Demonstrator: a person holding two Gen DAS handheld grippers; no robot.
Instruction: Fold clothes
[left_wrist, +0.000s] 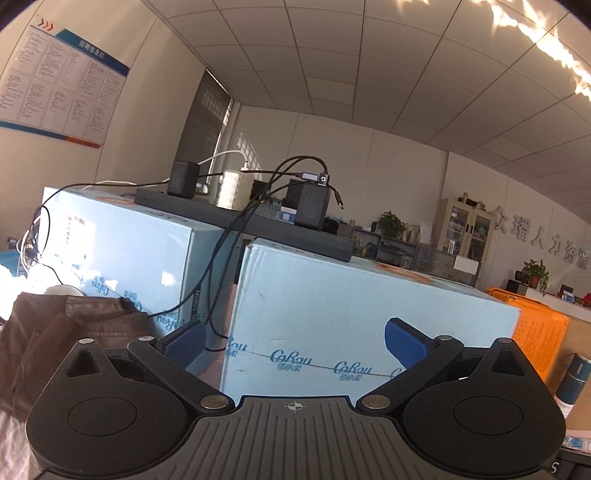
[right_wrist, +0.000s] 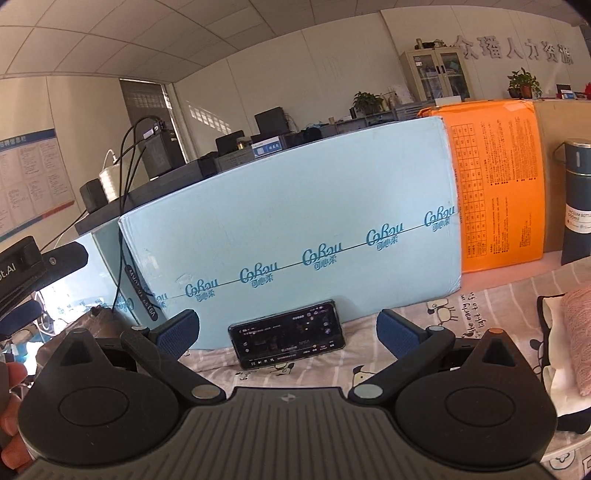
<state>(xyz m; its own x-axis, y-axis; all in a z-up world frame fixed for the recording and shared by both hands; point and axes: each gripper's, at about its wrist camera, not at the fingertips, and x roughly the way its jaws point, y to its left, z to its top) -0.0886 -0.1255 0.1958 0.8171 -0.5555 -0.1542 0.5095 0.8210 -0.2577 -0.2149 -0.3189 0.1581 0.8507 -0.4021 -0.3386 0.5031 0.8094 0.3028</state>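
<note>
My left gripper (left_wrist: 295, 343) is open and empty, raised and facing the light blue boxes (left_wrist: 369, 317). A brown leather garment (left_wrist: 66, 332) lies crumpled at the lower left of the left wrist view, beside the left finger. My right gripper (right_wrist: 288, 334) is open and empty, held above the patterned bed sheet (right_wrist: 480, 306). A pink knitted garment (right_wrist: 578, 332) lies on black and white cloth (right_wrist: 554, 373) at the right edge of the right wrist view, apart from the gripper.
A phone (right_wrist: 286, 339) leans on the light blue box (right_wrist: 295, 229) right in front of the right gripper. An orange box (right_wrist: 498, 181) and a dark flask (right_wrist: 576, 199) stand to the right. Black cables (left_wrist: 221, 266) hang from a power strip (left_wrist: 240, 218) on the boxes.
</note>
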